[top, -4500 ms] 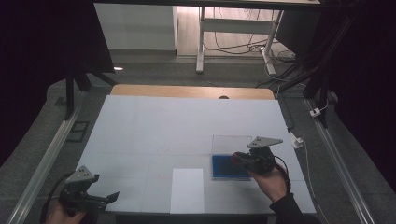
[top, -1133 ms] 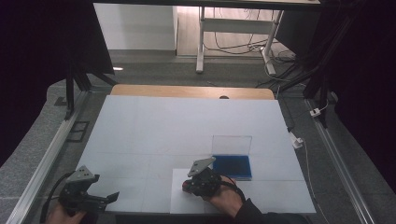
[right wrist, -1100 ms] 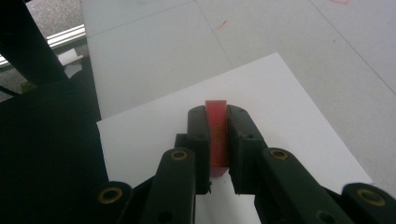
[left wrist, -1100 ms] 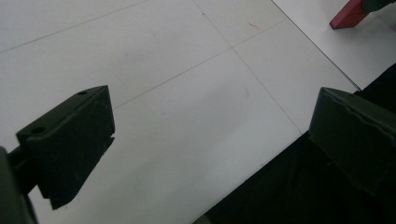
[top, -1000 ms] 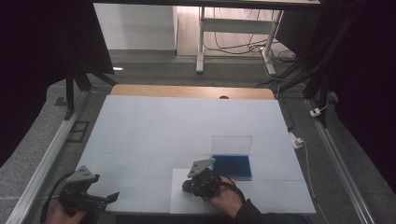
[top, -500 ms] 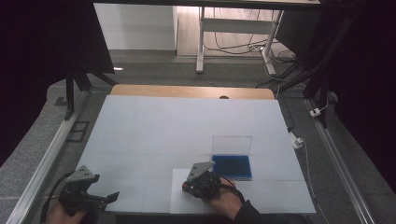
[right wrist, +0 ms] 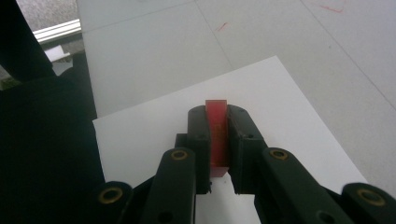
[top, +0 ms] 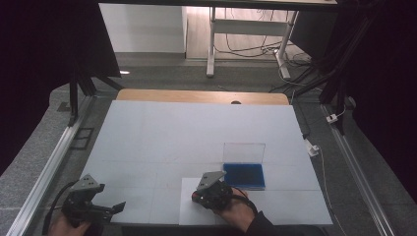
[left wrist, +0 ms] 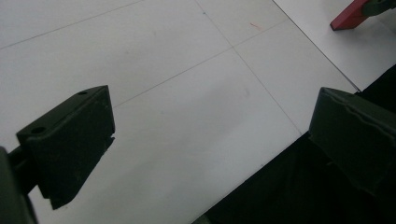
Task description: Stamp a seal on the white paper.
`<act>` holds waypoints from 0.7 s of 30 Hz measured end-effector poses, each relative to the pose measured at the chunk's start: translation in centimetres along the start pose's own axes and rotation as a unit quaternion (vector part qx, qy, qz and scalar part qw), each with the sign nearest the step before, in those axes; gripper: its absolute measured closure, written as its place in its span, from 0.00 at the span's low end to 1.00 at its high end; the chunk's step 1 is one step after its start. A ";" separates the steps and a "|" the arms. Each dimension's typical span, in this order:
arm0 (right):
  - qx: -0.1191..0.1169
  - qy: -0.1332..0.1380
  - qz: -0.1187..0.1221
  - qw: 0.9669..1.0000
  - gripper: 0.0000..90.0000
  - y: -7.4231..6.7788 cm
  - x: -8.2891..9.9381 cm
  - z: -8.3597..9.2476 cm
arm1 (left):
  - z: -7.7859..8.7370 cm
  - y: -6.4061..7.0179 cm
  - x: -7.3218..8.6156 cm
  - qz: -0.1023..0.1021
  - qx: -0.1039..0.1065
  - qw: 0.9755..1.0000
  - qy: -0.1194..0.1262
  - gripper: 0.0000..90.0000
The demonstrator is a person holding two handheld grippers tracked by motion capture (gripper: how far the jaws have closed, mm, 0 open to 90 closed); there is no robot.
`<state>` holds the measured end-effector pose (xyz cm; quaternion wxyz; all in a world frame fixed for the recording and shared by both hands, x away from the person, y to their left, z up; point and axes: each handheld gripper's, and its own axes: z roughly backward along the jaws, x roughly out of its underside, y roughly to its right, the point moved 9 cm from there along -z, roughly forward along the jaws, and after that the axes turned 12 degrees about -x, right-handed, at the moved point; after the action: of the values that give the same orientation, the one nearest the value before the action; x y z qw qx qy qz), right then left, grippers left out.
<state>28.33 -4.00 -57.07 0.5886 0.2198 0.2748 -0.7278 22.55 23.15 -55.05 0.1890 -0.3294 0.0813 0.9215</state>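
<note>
High view: we note the right gripper (top: pixel 196 197) low over the white sheet (top: pixel 189 214) at the tabletop's near edge, blue case (top: pixel 244 176) just beside. Left gripper view: left gripper (left wrist: pixel 205 140) gapes, nothing between. Right gripper view: jaws clamp the red block (right wrist: pixel 217 133) upright above the sheet's middle.

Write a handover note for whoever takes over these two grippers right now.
Right gripper: shut on a red block, held over the white sheet at the table's near edge.
Left gripper: open, nothing between its fingers, at the near left corner.
Blue open case: right of the sheet, clear lid upright.
Done: block picked up.
Left: probably set it on the sheet and release.
</note>
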 end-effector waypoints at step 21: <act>-0.021 0.020 -0.036 0.999 0.89 0.4 -0.3 0.5 | 0.0 -0.1 0.0 0.002 0.000 1.000 0.001 0.01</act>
<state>28.77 -4.20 -56.59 0.5609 0.2121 0.3095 -0.7380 22.55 23.22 -55.03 0.1871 -0.3303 0.0824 0.9215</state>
